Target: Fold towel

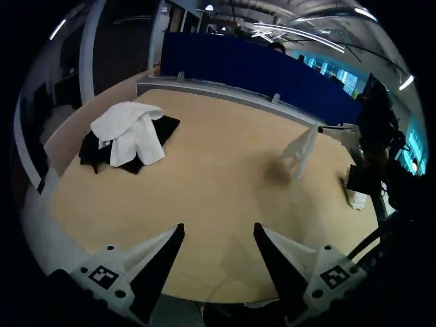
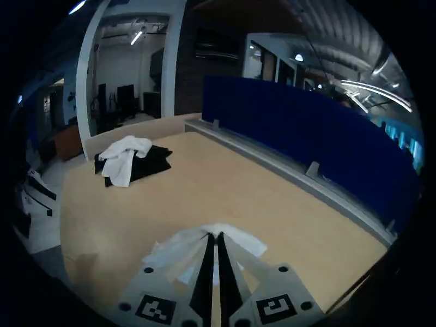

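Observation:
A small white towel hangs in the air over the right part of the wooden table, casting a shadow on it. In the right gripper view the same white towel bunches around my right gripper, which is shut on its edge. My left gripper stands open above the table's near edge, with nothing between its fingers. A pile with a white towel lying on a black one rests at the table's far left; this pile appears far left in the right gripper view too.
A blue partition with a grey rail runs along the table's far side. A person in dark clothes stands at the right end. A small white cloth lies near the right edge.

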